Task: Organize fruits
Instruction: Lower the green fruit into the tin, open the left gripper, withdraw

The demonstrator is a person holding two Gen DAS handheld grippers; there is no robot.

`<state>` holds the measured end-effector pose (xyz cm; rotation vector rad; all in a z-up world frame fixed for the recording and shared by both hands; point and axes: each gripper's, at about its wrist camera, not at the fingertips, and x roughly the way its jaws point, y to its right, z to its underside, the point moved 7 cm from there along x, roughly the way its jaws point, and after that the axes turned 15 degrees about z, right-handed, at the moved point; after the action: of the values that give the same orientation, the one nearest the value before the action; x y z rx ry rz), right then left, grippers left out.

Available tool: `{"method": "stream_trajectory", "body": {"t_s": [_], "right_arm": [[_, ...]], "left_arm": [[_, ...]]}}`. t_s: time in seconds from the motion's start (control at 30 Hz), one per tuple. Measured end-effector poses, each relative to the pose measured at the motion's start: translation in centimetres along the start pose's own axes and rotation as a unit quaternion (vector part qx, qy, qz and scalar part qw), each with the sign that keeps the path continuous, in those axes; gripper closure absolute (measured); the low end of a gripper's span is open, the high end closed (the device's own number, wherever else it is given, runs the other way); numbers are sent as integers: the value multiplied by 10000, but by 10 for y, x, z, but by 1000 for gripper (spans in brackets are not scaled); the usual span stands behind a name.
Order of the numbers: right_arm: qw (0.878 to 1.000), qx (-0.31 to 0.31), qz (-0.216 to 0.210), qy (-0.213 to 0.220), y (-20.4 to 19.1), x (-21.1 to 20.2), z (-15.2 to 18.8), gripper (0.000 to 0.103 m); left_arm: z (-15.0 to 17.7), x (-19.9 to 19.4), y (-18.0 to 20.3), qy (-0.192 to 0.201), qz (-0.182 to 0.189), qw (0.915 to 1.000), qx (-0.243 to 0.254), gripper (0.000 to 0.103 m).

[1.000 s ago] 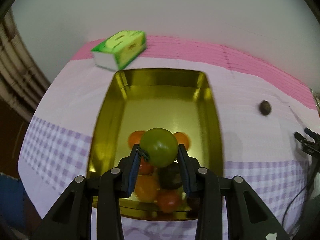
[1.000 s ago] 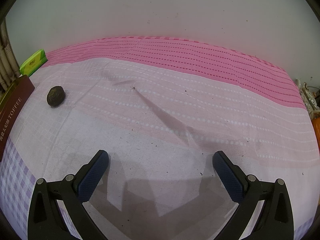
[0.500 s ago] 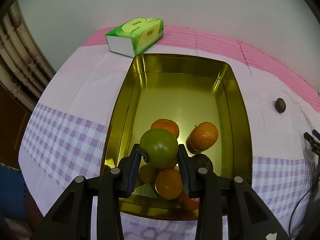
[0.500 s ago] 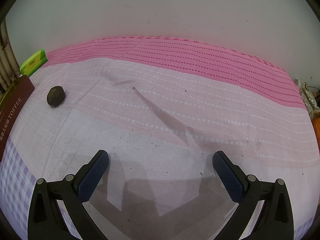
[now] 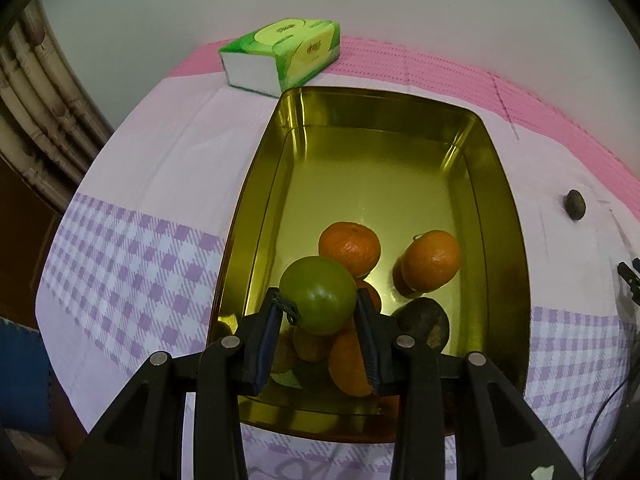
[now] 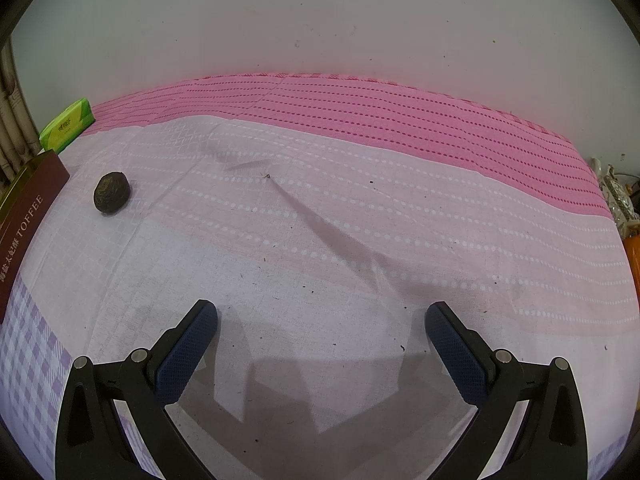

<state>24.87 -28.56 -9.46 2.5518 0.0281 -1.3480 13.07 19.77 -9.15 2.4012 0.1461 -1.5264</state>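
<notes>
In the left wrist view my left gripper [image 5: 318, 308] is shut on a round green fruit [image 5: 318, 294], held above the near end of a gold metal tray [image 5: 256, 184]. Several oranges [image 5: 430, 261] and a dark fruit [image 5: 424, 322] lie in the tray beneath it. One small dark wrinkled fruit [image 6: 112, 193] lies alone on the cloth, also seen in the left view as the same dark fruit [image 5: 575, 205] right of the tray. My right gripper [image 6: 320, 328] hangs open over bare cloth, nothing between its fingers.
A green tissue pack [image 5: 282, 54] lies behind the tray near the wall. The tray's brown outer side [image 6: 24, 216] with lettering shows at the right view's left edge. The pink and purple-checked tablecloth [image 6: 360, 208] covers the table; cables [image 5: 628, 280] sit at the right edge.
My left gripper with the green fruit moved forward and lower over the tray, so the tray and tissue pack look nearer and more oranges show. The right gripper stayed still.
</notes>
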Motion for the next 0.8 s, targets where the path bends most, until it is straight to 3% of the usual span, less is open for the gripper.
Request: {"method": "stream_trajectory", "body": {"t_s": [0.8], "right_arm": [[9999, 58, 35, -86, 1, 0, 0, 0]], "left_arm": [[-5, 0, -5, 58, 3, 10000, -22, 67]]}}
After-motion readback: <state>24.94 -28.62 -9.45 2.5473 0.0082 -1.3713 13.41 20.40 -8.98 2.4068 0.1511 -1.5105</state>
